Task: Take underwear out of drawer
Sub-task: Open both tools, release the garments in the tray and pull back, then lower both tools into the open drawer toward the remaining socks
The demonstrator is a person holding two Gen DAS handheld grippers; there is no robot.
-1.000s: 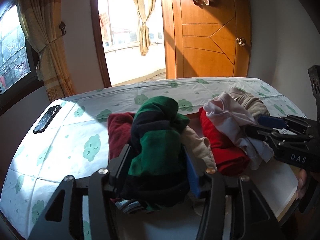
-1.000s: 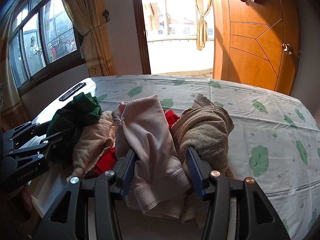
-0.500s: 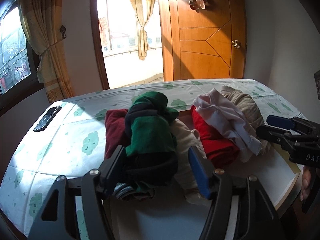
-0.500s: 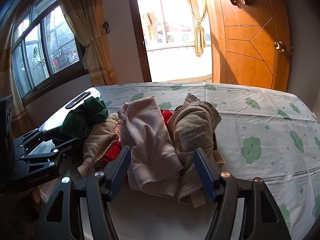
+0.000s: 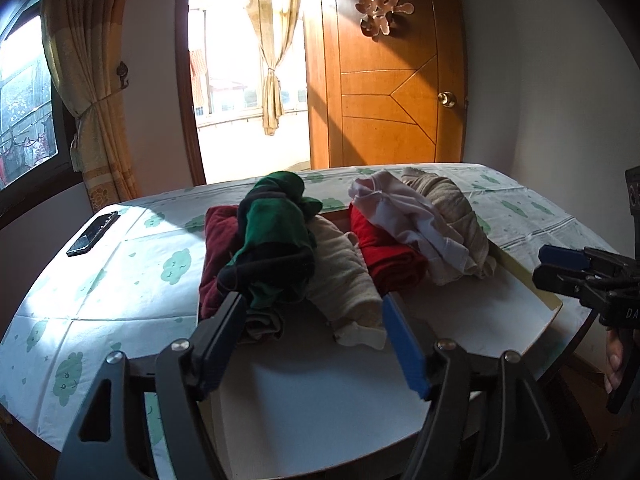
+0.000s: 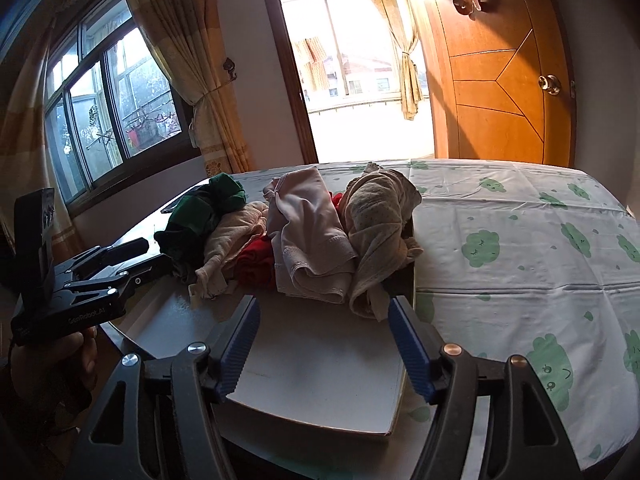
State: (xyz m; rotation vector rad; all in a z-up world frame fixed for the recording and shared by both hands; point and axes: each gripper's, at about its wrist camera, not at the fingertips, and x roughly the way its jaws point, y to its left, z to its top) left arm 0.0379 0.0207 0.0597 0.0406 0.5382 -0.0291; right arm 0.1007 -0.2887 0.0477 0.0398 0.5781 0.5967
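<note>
We see the underwear heaped at the centre of both views, on a white drawer (image 5: 320,400) that sits on a desk (image 5: 100,300) with a cloud-print cloth. In the left wrist view the green-and-black piece (image 5: 276,240) lies on top at centre, a maroon piece (image 5: 214,256) to its left, a beige piece (image 5: 344,276) and a red piece (image 5: 384,256) to its right, then a pale pink piece (image 5: 412,220) and a tan piece (image 5: 452,208) at the right.

The left claw (image 5: 312,336) fills the lower frame — its jaws are opening, with 2 blue pads just short of the heap and gripping nothing. The right claw (image 6: 320,340) stands released too, empty, below the pale pink and tan pieces. A black phone (image 5: 93,233) lies at the left edge of the desk.
</note>
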